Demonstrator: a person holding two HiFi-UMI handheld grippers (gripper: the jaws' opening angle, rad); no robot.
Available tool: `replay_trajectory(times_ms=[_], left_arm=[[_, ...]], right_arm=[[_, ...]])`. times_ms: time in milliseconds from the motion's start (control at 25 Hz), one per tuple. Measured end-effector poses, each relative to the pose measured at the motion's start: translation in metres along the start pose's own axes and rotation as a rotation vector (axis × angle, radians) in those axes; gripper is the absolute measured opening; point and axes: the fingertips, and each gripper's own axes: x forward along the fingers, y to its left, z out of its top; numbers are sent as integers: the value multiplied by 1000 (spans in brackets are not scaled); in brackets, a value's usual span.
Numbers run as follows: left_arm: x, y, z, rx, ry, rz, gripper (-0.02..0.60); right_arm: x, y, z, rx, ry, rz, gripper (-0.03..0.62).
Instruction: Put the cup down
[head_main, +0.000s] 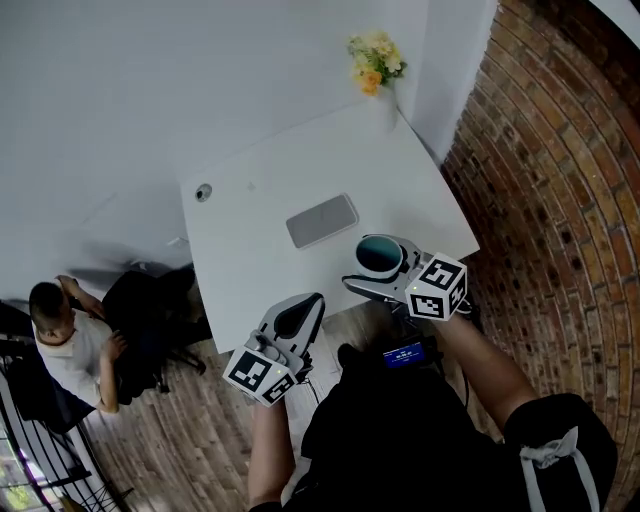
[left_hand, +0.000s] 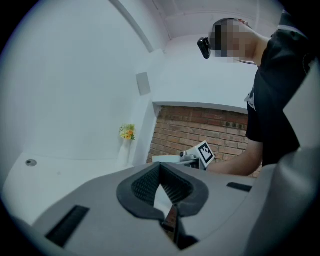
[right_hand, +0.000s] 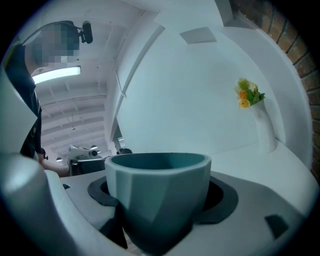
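White table (head_main: 400, 170) bears a grey slab (head_main: 322, 220), a small disc (head_main: 203, 192) and flowers (head_main: 375, 60).

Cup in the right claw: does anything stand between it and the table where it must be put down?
Nothing visible does. The right claw holds the cup over bare table near its front edge. The grey pad lies apart, further in and to the left.

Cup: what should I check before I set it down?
1. Right tool shut on cup: ok.
2. Cup upright: ok.
3. Cup over the table, near its front edge: ok.
4. Drop spot apart from the gray pad: ok.
5. Gap between cup base and table: cannot tell.
6. Left tool shut, empty, apart from the cup: ok.
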Motion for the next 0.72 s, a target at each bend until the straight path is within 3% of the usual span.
replay_trajectory(times_ms=[320, 720], left_arm=[[23, 28, 5, -5, 14, 20, 8], [44, 69, 0, -19, 4, 85, 8]], right_arm=[[76, -97, -17, -118, 43, -106, 408], [144, -179, -33, -96, 38, -222, 408]])
